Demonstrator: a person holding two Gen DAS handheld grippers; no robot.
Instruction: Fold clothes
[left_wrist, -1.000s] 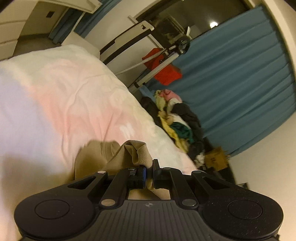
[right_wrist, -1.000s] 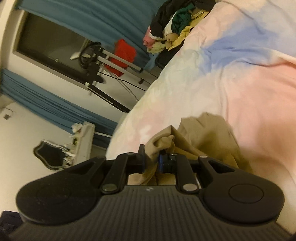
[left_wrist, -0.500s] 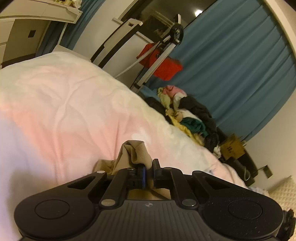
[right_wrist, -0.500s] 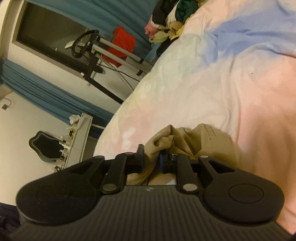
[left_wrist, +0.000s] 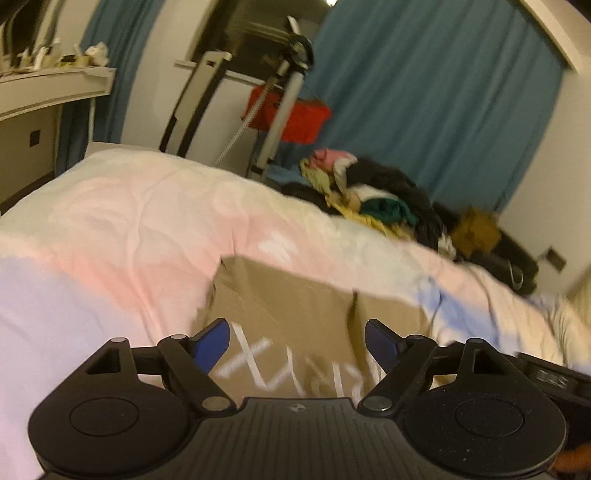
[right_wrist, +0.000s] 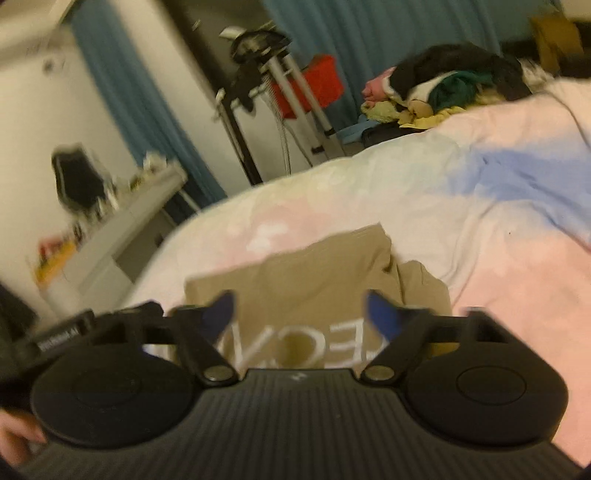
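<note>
Bedspread (left_wrist: 129, 221) below both apparently opening tongs (left_wrist: 299, 341)

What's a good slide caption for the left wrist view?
Left gripper opening above tan shirt laid on the pastel bedspread.

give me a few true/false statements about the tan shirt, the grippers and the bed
1. The tan shirt lies flat on the bed. True.
2. The left gripper pinches a bunch of the shirt. False: its jaws are opening, and no cloth is clamped between its fingers.
3. White letters show on the shirt. True.
4. The right gripper is shut on the shirt. False: its jaws are opening with the shirt lying beneath them, not gripped.
5. The clothes pile sits on the shirt. False: it lies at the bed's far end, apart from the shirt.
</note>
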